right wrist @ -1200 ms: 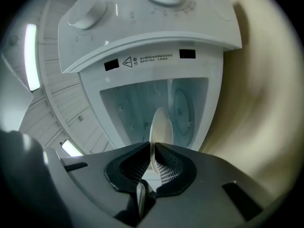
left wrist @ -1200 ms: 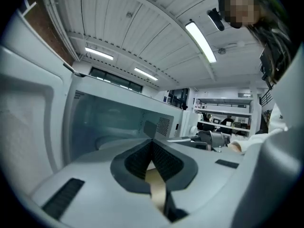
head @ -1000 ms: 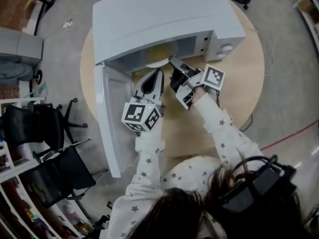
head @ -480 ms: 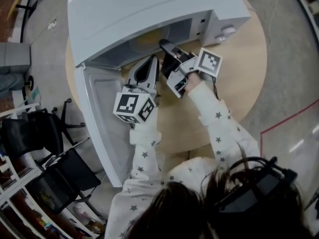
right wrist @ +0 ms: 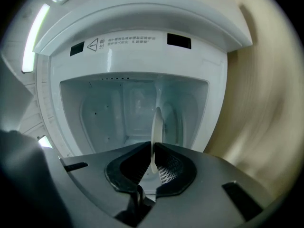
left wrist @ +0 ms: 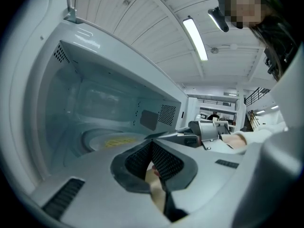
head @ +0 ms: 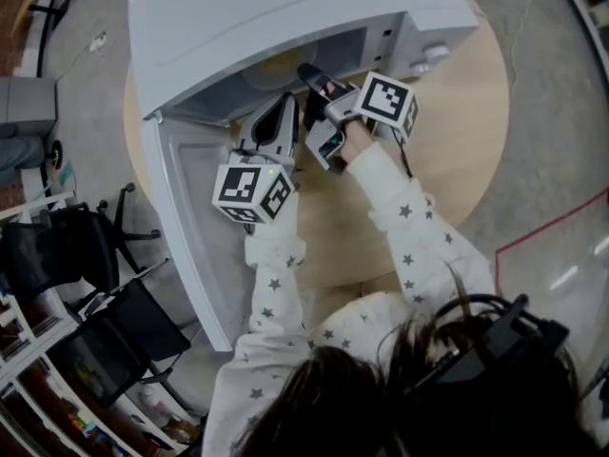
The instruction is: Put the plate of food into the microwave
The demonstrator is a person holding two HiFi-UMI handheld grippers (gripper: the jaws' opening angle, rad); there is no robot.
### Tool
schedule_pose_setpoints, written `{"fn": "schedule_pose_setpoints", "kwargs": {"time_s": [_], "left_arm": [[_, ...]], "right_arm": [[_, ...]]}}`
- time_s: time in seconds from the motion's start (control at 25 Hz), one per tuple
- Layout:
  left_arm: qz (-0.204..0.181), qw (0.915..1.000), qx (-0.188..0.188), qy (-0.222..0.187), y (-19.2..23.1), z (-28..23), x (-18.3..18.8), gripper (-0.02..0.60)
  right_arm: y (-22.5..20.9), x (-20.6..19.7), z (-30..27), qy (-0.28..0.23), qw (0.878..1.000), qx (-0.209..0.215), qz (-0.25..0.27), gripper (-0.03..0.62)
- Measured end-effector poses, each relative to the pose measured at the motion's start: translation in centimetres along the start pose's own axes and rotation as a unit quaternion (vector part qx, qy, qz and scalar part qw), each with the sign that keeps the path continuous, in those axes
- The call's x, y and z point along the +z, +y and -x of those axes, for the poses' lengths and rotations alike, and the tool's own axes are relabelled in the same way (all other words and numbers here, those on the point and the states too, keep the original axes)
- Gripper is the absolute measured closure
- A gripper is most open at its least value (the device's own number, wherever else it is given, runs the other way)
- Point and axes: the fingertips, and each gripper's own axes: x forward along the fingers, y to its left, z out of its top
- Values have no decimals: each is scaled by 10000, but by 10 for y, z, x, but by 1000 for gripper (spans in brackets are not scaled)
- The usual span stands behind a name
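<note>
Plate of food (left wrist: 113, 140) is inside the open microwave (head: 285, 12), low over the cavity floor. Right gripper (right wrist: 153, 161) is clamped on its near rim. Left gripper (left wrist: 152, 148) is closed and empty at the opening. Left to do: release, withdraw, likely close door (head: 195, 217).

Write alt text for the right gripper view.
The right tongs grip the rim of a thin white plate, seen edge-on, facing the open cavity of a white microwave. A blurred wooden table shows at the right.
</note>
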Motion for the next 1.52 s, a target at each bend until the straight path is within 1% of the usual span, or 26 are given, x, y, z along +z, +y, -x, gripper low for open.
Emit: {"fn": "schedule_pose_setpoints", "kwargs": {"time_s": [0.12, 0.2, 0.28, 0.32, 0.44, 0.52, 0.6, 0.8, 0.92, 1.04, 1.32, 1.4, 1.52], "left_arm": [[3, 10000, 24, 16, -1, -1, -3, 586], [13, 10000, 28, 4, -2, -1, -2, 586], [21, 10000, 31, -8, -1, -2, -1, 586], [24, 10000, 29, -10, -1, -2, -1, 586], [28, 10000, 7, -3, -1, -4, -2, 586], [33, 10000, -6, 9, -3, -6, -3, 586], [24, 10000, -7, 30, -3, -7, -3, 586], [27, 10000, -2, 50, -1, -8, -1, 586], [33, 10000, -4, 56, -1, -10, -3, 586], [44, 10000, -6, 83, -1, -10, -5, 586], [58, 9999, -16, 115, 4, -10, -8, 586], [102, 9999, 11, 81, 5, -9, -10, 586], [210, 9998, 35, 23, -3, 0, -10, 586]], "right_arm": [[-7, 0, 0, 41, 9996, -240, 143, 569], [-11, 2, 1, 61, 9982, -471, 368, 569], [-13, 4, 1, 60, 9968, -596, 526, 564], [-14, 4, 0, 68, 9966, -626, 538, 506], [-17, 2, -1, 187, 9949, -762, 634, 485], [-18, 1, 0, 254, 9915, -914, 887, 484], [-17, 2, 1, 275, 9888, -1043, 1028, 484], [-21, 4, 5, 259, 9879, -1180, 970, 485], [-23, 7, 6, 248, 9862, -1242, 1068, 485], [-24, 8, 7, 215, 9864, -1253, 1038, 485], [-26, 2, 7, 273, 9902, -1091, 825, 485], [-26, -1, 10, 331, 9922, -951, 730, 485], [-9, -9, 21, 419, 9960, -501, 603, 487]]}}
